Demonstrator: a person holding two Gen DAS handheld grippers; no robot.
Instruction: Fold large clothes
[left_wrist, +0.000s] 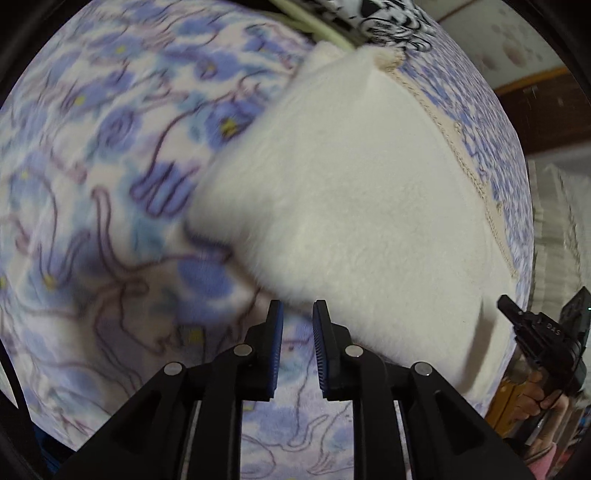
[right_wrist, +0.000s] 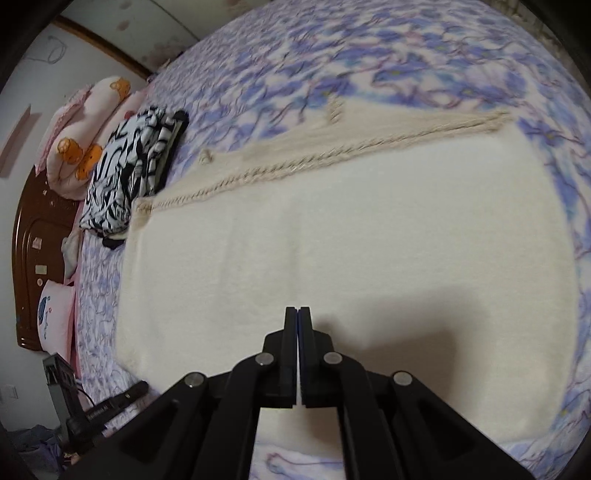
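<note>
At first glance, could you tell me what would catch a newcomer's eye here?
A large cream fluffy garment with a braided knit edge fills the middle of the blue floral bedspread. A folded black-and-white patterned cloth sits by the pink pillows at the headboard. The right gripper hangs shut over the garment.

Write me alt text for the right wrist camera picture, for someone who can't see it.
A folded cream fleece garment with a knitted trim lies flat on a blue floral bedspread, filling most of the view. The right gripper hangs over its near edge, jaws shut and empty. A black-and-white patterned bundle and pink pillows sit at the left.
</note>
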